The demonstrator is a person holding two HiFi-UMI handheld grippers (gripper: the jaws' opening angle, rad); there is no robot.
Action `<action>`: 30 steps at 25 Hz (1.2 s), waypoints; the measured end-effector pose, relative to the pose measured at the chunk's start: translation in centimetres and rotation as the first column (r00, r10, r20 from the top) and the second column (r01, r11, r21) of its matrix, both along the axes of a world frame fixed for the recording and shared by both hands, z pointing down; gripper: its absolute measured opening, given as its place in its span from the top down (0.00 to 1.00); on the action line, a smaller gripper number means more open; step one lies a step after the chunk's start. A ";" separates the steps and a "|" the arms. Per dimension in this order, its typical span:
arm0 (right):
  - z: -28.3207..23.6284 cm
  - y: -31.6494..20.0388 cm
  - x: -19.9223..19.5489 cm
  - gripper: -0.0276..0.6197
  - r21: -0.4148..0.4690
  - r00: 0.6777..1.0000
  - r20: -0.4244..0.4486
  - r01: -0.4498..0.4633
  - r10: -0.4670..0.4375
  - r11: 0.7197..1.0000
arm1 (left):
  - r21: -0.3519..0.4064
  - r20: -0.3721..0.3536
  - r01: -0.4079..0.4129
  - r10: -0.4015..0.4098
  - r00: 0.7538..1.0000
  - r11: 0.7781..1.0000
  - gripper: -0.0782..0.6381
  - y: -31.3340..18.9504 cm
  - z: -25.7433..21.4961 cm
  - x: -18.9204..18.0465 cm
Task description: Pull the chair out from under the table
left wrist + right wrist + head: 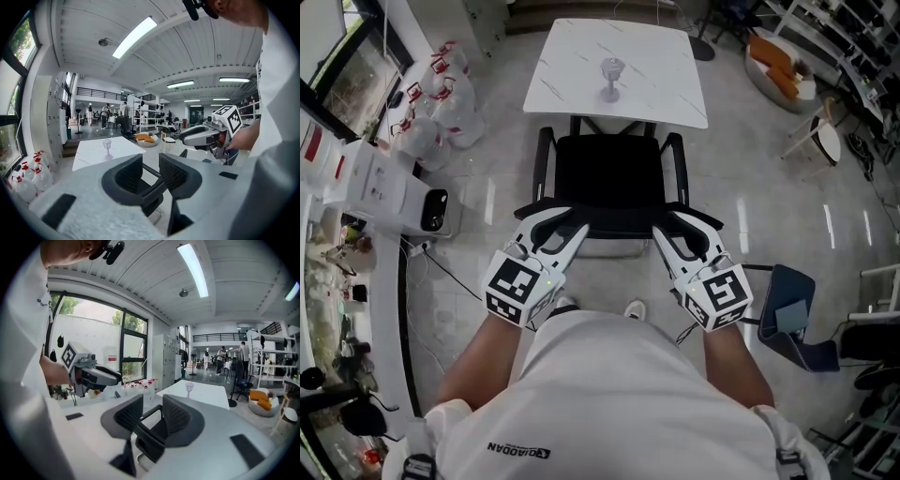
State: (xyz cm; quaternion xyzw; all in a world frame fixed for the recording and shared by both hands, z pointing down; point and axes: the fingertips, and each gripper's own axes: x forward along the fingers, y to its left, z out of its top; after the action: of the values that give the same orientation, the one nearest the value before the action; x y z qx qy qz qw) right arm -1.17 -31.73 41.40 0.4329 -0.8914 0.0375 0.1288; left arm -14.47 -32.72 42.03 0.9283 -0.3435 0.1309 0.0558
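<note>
A black chair (609, 183) stands in front of me with its seat drawn back from the white marble table (572, 66), and only its front reaches the table's near edge. A stemmed glass (610, 79) rests on the table. My left gripper (555, 227) is at the left end of the backrest's top rail and my right gripper (682, 232) at the right end. In the left gripper view the rail (152, 190) runs between the left gripper's (151, 174) spread pads with gaps either side. In the right gripper view the right gripper (152, 416) likewise straddles the rail (150, 439), open.
White bottles with red caps (441, 103) and a white machine (394, 197) line the left wall, with a cable on the floor. A blue chair (787, 314) stands at my right. A round seat with orange cushions (778, 66) is far right. My feet are just behind the chair.
</note>
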 end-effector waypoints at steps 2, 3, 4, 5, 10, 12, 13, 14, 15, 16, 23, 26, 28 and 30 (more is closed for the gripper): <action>0.0 0.0 0.0 0.73 0.009 1.000 -0.018 0.006 -0.006 1.000 | 0.003 0.002 -0.001 0.001 1.000 1.000 0.73 0.0 0.0 0.0; 0.1 0.1 -0.1 0.73 0.011 1.000 -0.022 0.008 -0.007 1.000 | 0.007 0.005 -0.003 0.003 1.000 1.000 0.72 0.2 0.1 0.0; 0.2 0.2 -0.2 0.72 0.013 1.000 -0.023 0.010 -0.010 1.000 | 0.010 0.009 -0.005 0.005 1.000 1.000 0.72 0.3 0.2 0.0; 0.3 0.3 -0.3 0.71 0.013 1.000 -0.024 0.013 -0.012 1.000 | 0.012 0.014 -0.007 0.007 1.000 1.000 0.72 0.4 0.2 0.0; 0.6 0.2 -0.2 0.71 0.005 0.999 -0.026 0.019 -0.019 1.000 | 0.019 0.027 -0.012 0.011 1.000 1.000 0.72 0.4 0.2 0.3; 0.6 0.3 -0.2 0.69 0.003 0.999 -0.026 0.022 -0.022 1.000 | 0.023 0.032 -0.013 0.013 0.999 1.000 0.72 0.5 0.1 0.4; 0.7 0.3 -0.2 0.69 0.003 0.999 -0.026 0.023 -0.023 1.000 | 0.025 0.035 -0.013 0.012 0.999 1.000 0.72 0.5 0.1 0.3; 0.7 0.2 -0.1 0.69 0.002 0.999 -0.026 0.025 -0.025 1.000 | 0.026 0.038 -0.012 0.011 0.999 1.000 0.72 0.4 0.1 0.3; 0.7 0.2 -0.1 0.69 0.001 0.999 -0.026 0.027 -0.027 1.000 | 0.028 0.042 -0.012 0.011 0.999 1.000 0.72 0.4 0.1 0.2; 0.7 0.2 -0.1 0.68 0.000 0.999 -0.029 0.031 -0.031 1.000 | 0.030 0.049 -0.016 0.015 0.999 0.999 0.72 0.4 0.1 0.2; 1.6 0.7 -0.7 0.69 0.002 0.968 -0.211 0.137 -0.133 0.991 | 0.069 0.181 -0.101 0.088 0.979 0.992 0.72 0.2 0.2 -0.2; 3.0 0.9 -0.5 0.68 -0.025 0.917 -0.351 0.193 -0.189 0.981 | 0.007 0.320 -0.194 0.182 0.930 0.981 0.72 0.7 2.7 0.0; 4.1 0.8 0.0 0.66 -0.065 0.870 -0.438 0.217 -0.224 0.974 | -0.026 0.441 -0.234 0.221 0.870 0.972 0.72 0.9 4.6 -0.3; 5.2 0.8 0.3 0.65 -0.102 0.824 -0.509 0.227 -0.247 0.968 | -0.054 0.549 -0.274 0.258 0.795 0.960 0.70 1.1 6.4 -0.6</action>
State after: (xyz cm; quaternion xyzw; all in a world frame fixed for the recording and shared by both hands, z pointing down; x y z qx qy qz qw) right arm -0.84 -30.96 46.61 0.3103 -0.8697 -0.0801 0.3755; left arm -15.07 -31.58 48.43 0.8907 -0.2129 0.3942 -0.0774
